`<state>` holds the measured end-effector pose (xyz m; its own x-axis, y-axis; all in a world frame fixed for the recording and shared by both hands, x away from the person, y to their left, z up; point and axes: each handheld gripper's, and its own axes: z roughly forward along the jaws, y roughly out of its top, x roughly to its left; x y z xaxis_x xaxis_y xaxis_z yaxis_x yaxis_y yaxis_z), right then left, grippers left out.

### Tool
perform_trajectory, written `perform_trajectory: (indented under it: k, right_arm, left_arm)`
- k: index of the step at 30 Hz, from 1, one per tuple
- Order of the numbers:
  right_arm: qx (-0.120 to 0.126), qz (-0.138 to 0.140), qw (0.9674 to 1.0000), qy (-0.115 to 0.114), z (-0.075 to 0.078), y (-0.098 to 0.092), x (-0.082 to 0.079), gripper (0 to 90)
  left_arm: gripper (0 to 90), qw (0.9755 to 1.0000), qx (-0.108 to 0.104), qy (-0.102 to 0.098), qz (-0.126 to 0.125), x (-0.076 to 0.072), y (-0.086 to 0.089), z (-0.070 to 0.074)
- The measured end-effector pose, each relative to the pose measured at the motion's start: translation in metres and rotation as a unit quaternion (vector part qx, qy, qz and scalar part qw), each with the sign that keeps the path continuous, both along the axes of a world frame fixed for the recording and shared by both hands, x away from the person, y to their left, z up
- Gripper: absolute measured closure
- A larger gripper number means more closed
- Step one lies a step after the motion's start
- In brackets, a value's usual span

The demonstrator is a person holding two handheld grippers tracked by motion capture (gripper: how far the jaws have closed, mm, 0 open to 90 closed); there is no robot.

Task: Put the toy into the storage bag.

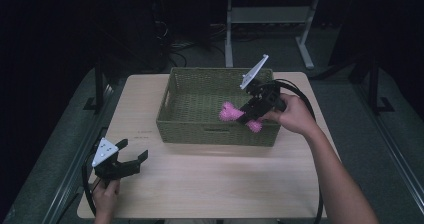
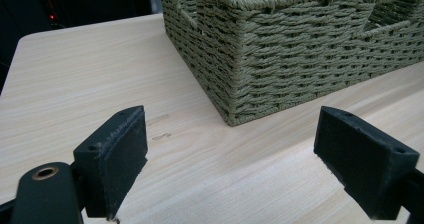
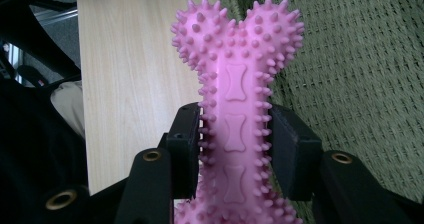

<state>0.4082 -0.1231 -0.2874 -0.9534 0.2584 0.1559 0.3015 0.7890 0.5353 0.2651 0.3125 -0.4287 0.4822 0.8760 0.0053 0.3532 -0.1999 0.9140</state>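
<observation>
A pink spiky bone-shaped toy [image 1: 231,113] [image 3: 235,114] is clamped by its shaft between the jaws of my right gripper [image 1: 248,115] [image 3: 235,151]. One knobby end pokes out over the inside of the green woven basket [image 1: 185,126] [image 3: 360,84], and the other end [image 1: 255,127] hangs by the basket's front wall. My left gripper [image 1: 134,156] [image 2: 232,159] rests low at the table's front left, jaws wide apart with nothing between them. It faces the basket's near corner [image 2: 235,84].
The light wooden table [image 1: 210,179] carries the basket at its far middle. A black cable [image 1: 300,96] loops from the right gripper. Beyond the table stand a white desk frame [image 1: 270,19] and dark floor.
</observation>
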Motion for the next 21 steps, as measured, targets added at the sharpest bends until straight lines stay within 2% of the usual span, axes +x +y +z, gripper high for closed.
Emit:
perform_trajectory:
  k: [7, 14, 18, 21]
  right_arm:
    - [-0.006, -0.004, 1.0000, 0.004, 0.002, 0.005, 0.015, 57.7]
    - [-0.009, -0.015, 0.9998, 0.011, -0.002, 0.007, 0.030, 57.7]
    - [-0.003, -0.021, 0.9996, 0.017, -0.004, 0.007, 0.037, 57.7]
    - [-0.008, -0.026, 0.9994, 0.020, -0.007, 0.006, 0.043, 57.7]
  left_arm:
    - [13.3, 1.0000, -0.002, 0.000, 0.002, 0.000, 0.001, 0.000]
    - [13.3, 1.0000, -0.001, 0.000, 0.001, 0.000, 0.002, 0.000]
    - [13.3, 1.0000, -0.002, 0.000, 0.000, 0.000, 0.002, 0.000]
    - [13.3, 1.0000, -0.001, 0.000, 0.003, 0.000, 0.001, 0.000]
